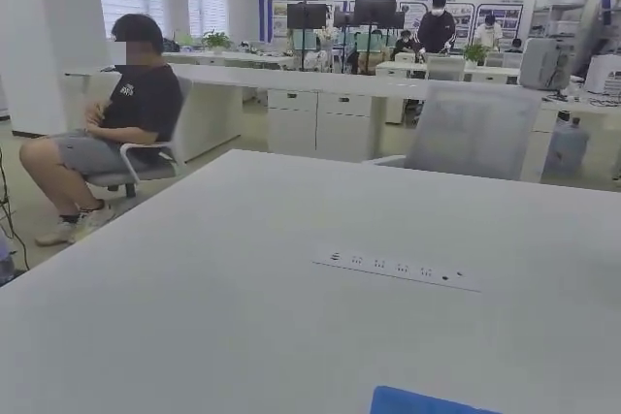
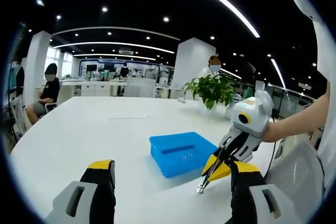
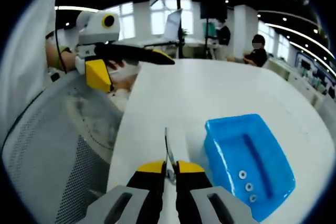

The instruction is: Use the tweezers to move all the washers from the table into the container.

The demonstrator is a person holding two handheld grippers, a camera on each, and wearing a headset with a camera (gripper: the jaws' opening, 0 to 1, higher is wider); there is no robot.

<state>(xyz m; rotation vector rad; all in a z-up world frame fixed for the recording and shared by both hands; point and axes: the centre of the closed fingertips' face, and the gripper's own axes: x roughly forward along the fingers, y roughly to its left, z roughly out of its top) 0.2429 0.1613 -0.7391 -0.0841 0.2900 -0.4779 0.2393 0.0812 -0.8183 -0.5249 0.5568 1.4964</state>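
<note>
The right gripper (image 3: 170, 169) is pinched narrow on the tweezers (image 3: 166, 148), which point out over the white table (image 3: 173, 93). Just to its right sits the blue container (image 3: 247, 150), holding three washers (image 3: 249, 186). The left gripper (image 2: 173, 167) gapes wide, with a potted plant (image 2: 212, 90) beyond it.

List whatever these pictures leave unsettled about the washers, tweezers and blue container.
Head view: the blue plastic container is cut off by the bottom edge, hiding its contents.
Left gripper view: whether the thin metal tweezers hold a washer at their tip is too small to tell.
Right gripper view: the small metal washers in the container look like three; blur leaves that unsure.
Loose washers on the white table: too small to spot.
</note>
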